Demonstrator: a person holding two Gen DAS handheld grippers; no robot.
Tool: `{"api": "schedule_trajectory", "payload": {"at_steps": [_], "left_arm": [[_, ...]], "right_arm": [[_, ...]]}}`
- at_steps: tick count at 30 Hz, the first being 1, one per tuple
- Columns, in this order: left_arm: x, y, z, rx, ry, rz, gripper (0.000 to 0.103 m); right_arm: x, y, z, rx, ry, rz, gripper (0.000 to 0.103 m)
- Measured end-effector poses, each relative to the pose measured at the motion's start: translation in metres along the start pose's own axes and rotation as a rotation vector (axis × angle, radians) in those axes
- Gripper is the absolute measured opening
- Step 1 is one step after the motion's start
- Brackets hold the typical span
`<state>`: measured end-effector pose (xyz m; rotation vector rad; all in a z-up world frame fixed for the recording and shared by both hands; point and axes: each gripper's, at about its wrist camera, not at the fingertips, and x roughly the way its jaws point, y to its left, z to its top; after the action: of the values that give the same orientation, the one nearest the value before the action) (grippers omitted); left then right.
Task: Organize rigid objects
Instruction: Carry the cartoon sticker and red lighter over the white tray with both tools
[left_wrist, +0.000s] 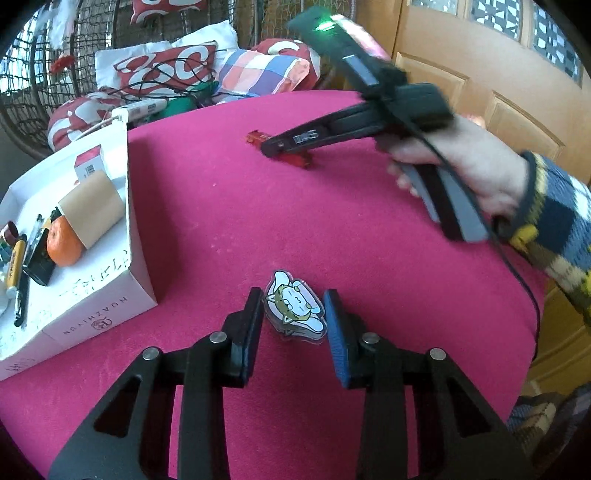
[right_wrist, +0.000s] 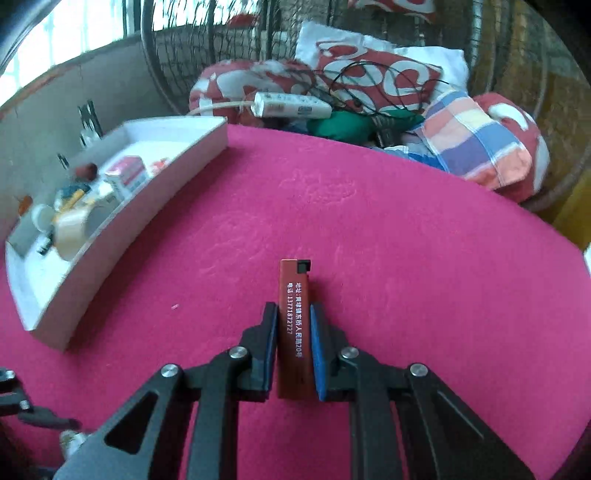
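Observation:
A flat cartoon-cat charm (left_wrist: 295, 310) lies on the pink tablecloth (left_wrist: 240, 221), close in the left wrist view. My left gripper (left_wrist: 293, 293) is shut on it, with a pad against each side. A red lighter (right_wrist: 293, 284) with white print sticks forward out of my right gripper (right_wrist: 293, 307), which is shut on its lower half just above the cloth. The left wrist view also shows that right gripper (left_wrist: 275, 146) at the far side of the table, with the red lighter (left_wrist: 303, 160) at its tip and a person's hand (left_wrist: 472, 166) on the handle.
A white open box (left_wrist: 92, 325) stands at the table's left edge, holding an orange (left_wrist: 62, 240), a cardboard roll (left_wrist: 92, 206), pens and small packets. The right wrist view shows the box (right_wrist: 122, 236) on its left. Cushions, cables and a power strip (right_wrist: 291, 105) lie behind the table.

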<state>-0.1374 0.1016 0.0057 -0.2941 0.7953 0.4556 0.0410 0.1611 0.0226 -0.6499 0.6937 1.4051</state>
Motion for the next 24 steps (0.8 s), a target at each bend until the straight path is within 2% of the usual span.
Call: {"api": "schedule_trajectory", "payload": {"at_steps": [9, 13, 24], "left_arm": [[-0.034, -0.006, 0.014, 0.000, -0.101, 0.004, 0.032], [-0.050, -0.004, 0.020, -0.013, -0.154, 0.020, 0.032], [-0.096, 0.009, 0.028, -0.070, -0.291, 0.086, 0.032]], "right_arm": [[-0.091, 0.006, -0.025, 0.110, -0.239, 0.040, 0.015], [-0.126, 0.016, -0.033, 0.153, -0.338, 0.087, 0.015], [-0.152, 0.048, -0.038, 0.116, -0.423, 0.126, 0.015]]}}
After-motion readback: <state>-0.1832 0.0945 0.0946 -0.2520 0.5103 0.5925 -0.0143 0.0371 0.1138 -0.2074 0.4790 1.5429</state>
